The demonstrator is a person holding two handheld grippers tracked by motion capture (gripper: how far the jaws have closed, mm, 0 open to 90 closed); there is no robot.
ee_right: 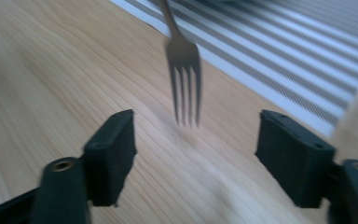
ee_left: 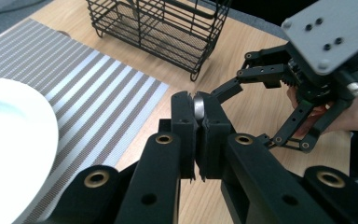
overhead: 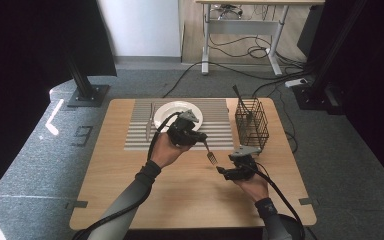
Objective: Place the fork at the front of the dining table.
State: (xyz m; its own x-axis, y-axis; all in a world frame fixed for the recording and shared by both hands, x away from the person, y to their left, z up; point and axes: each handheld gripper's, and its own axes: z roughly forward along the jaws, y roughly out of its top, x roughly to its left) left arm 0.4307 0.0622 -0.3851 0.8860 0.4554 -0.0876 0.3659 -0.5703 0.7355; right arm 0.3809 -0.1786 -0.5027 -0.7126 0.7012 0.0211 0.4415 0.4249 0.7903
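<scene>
While the wooden counter (overhead: 180, 190) carries a striped mat (overhead: 215, 135), a white plate (overhead: 172, 111) and a black wire basket (overhead: 252, 125), both tools meet near its middle. Left tool (overhead: 203, 140): clenched on the handle of a fork (overhead: 210, 154), tines hanging out toward the right tool. Right tool (overhead: 220, 170): jaws spread, gripping nothing, the tines just ahead of the gap. Knife (overhead: 149, 121) lies left of plate.

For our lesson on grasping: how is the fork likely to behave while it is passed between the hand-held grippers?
The fork looks like thin metal, so probably stiff and light. Its smooth handle, pinched in the left hand-held gripper, may pivot or slip. Its narrow tines give the open right hand-held gripper little to clamp.
</scene>
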